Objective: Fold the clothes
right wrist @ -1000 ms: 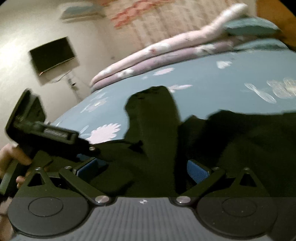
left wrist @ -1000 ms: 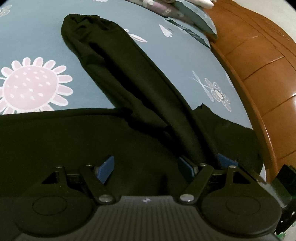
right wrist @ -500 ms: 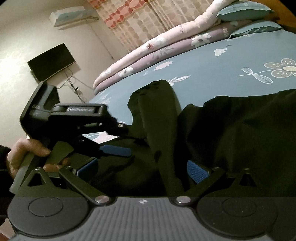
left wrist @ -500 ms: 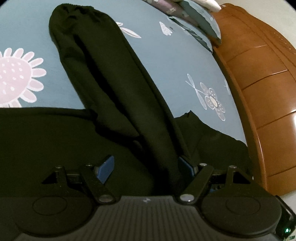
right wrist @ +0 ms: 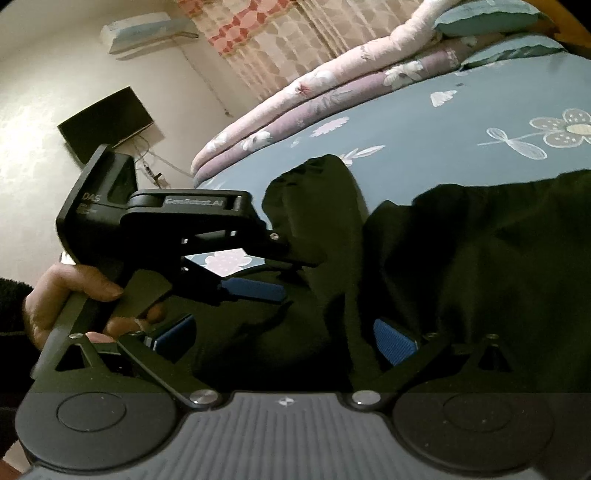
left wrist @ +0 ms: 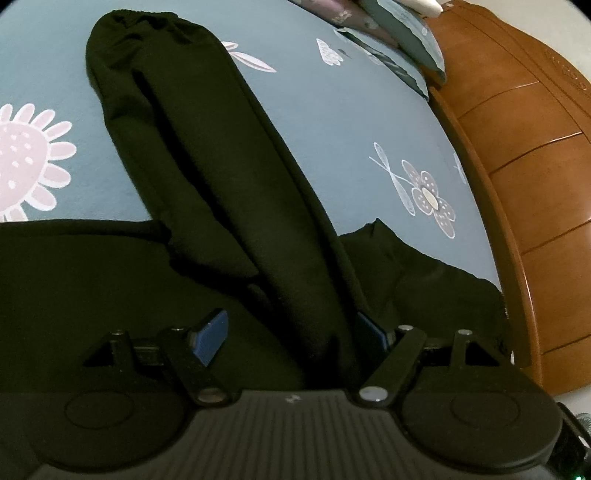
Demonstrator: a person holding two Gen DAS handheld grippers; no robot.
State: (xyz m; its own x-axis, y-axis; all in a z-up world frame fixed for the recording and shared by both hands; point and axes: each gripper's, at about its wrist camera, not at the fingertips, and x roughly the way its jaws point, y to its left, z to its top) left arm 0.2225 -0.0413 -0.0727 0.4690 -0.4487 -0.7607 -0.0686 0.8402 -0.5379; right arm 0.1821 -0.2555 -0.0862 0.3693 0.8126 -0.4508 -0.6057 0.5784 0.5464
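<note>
A black long-sleeved garment [left wrist: 92, 295] lies spread on a blue flowered bedsheet [left wrist: 332, 122]. One sleeve [left wrist: 207, 155] stretches away from me to its cuff at the far left. My left gripper [left wrist: 291, 332] is open low over the garment, and the sleeve's near end lies between its blue pads [left wrist: 212, 341]. In the right wrist view the right gripper [right wrist: 284, 338] is open above the dark cloth [right wrist: 480, 277]. The left gripper [right wrist: 291, 275] shows there too, held by a hand [right wrist: 62, 295].
A wooden bed frame [left wrist: 535, 184] curves along the right side. Pillows [left wrist: 406, 40] and folded floral quilts [right wrist: 332, 88] are stacked at the head of the bed. A wall screen [right wrist: 107, 122], an air conditioner [right wrist: 147, 29] and curtains stand beyond.
The left gripper has slid right along the garment, so the sleeve base now lies between its fingers. In the right wrist view the left gripper has come further into frame.
</note>
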